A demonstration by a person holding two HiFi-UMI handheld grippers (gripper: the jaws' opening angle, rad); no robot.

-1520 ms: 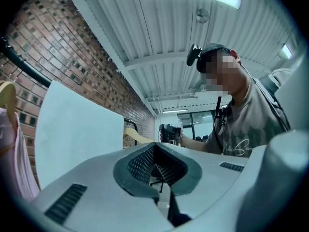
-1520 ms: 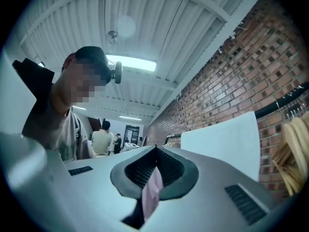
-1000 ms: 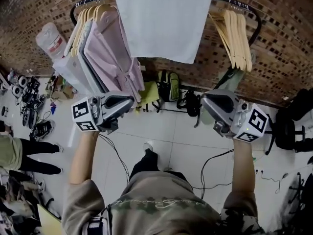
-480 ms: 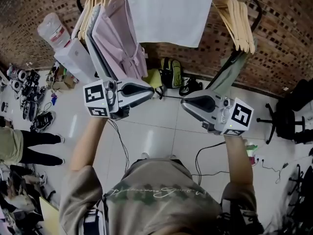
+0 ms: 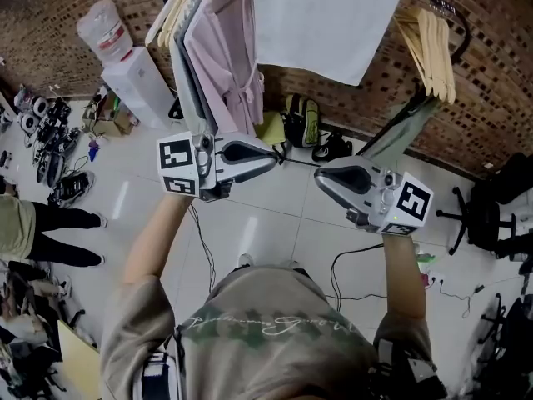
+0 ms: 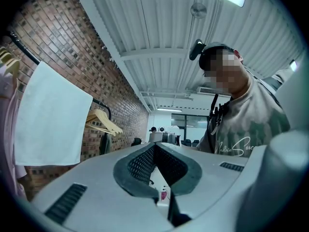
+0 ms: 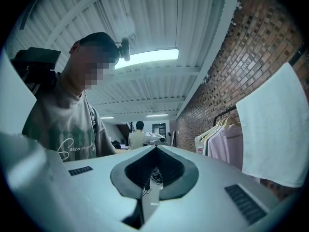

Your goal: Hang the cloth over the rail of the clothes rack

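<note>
- Cloth (image 5: 329,19): white, draped over the rail (image 6: 24,49) of the clothes rack and hanging flat in front of the brick wall (image 5: 491,98).
- Position on rail: the cloth sits between the pink garments (image 5: 225,57) on the left and a bunch of bare wooden hangers (image 5: 433,52) on the right.
- Left gripper (image 5: 273,158): jaws clenched together, nothing between them. It is held level, below the cloth and well apart from it, with its tip towards the other gripper.
- Right gripper (image 5: 320,178): jaws likewise pressed together and empty. It is held about level, tip facing the left gripper, with a gap between the two tips.
- Both grippers are held out in front of the person over the white tiled floor (image 5: 266,223).
- Surroundings: a water dispenser (image 5: 137,77) stands left of the rack, and bags (image 5: 296,123) lie at its foot.
- A bystander's legs (image 5: 50,232) show at the left edge.
</note>
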